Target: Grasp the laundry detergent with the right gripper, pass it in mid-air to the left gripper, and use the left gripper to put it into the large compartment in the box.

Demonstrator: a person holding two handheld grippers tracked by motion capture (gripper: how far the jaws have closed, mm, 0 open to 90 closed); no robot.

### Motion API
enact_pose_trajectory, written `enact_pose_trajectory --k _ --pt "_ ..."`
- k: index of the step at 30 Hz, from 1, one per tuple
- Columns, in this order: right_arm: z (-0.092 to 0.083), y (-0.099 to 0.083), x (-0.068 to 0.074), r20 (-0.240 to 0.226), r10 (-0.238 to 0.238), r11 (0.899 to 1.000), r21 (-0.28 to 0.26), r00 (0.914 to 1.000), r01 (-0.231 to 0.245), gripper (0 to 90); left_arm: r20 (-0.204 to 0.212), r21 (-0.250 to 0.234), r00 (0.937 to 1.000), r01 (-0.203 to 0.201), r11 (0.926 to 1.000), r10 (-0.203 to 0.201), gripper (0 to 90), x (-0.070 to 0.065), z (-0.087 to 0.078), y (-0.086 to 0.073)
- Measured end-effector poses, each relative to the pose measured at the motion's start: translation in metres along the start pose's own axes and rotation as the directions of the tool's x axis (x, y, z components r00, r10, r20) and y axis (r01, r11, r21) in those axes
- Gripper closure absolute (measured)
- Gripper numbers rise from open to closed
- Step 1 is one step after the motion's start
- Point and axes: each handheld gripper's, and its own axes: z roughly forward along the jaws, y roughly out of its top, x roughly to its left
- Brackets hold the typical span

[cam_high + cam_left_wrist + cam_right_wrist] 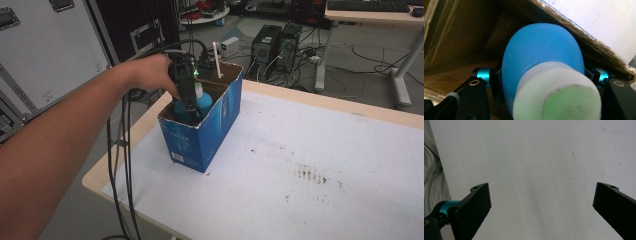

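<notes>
**Bottle going into the box, grip tight, little room to spare**

Left of centre in the high view: left gripper [190, 102] clamped on a blue bottle [200, 102] with a white cap, bottle sitting low inside the near compartment of a blue cardboard box [212, 127]. In the left gripper view, bottle [544, 60] squeezed between both jaws at the shoulder, cap [556, 95] toward the camera, brown inner wall of the box [461, 32] close on the left and a torn edge running across the upper right. Whether the bottle's base rests on the box floor: cannot tell, hidden by its own body.

Right gripper [541, 202] spread wide and empty, hanging over the white table cover [536, 157].

Risks from here, as a judgement:
- Letting go too soon, with the base not yet down: a drop, a tilt against the wall, possibly a bottle lying on its side.
- Gripper body or cable [125, 165] catching the ragged rim on the way out: box dragged or tipped, being light and unheld by the free hand.
- Jaws opening against the cardboard wall: too little room to release cleanly, bottle pulled back up.
- White stick [217, 60] in the far compartment near the hand: easily knocked.
</notes>
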Motion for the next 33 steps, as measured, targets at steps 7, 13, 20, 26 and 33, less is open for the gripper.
enact_pose_trajectory --k 7,13,20,26,33 --pt "0.002 0.000 0.000 -0.005 0.003 1.000 0.003 1.0000 -0.003 1.0 -0.001 0.010 1.0000 0.004 0.9999 -0.004 37.8 0.001 0.006 -0.003" --pt "0.003 0.000 0.001 -0.008 0.000 1.000 0.006 1.0000 0.000 1.0 -0.001 0.011 0.9999 0.013 0.9998 -0.013 37.6 0.002 0.006 -0.003" --pt "0.003 0.000 0.002 -0.008 -0.003 1.000 0.006 1.0000 0.003 1.0 -0.016 -0.045 0.9985 0.051 0.9977 -0.052 33.6 0.003 0.002 -0.005" --pt "0.001 0.000 0.003 -0.007 -0.001 1.000 0.000 1.0000 0.001 1.0 -0.009 -0.129 0.9963 0.083 0.9881 -0.085 26.1 0.002 -0.013 -0.010" --pt "-0.001 0.001 0.005 -0.003 0.001 1.000 -0.006 1.0000 -0.001 1.0 -0.016 -0.221 0.9933 0.108 0.9692 -0.115 26.1 -0.003 -0.039 -0.011"
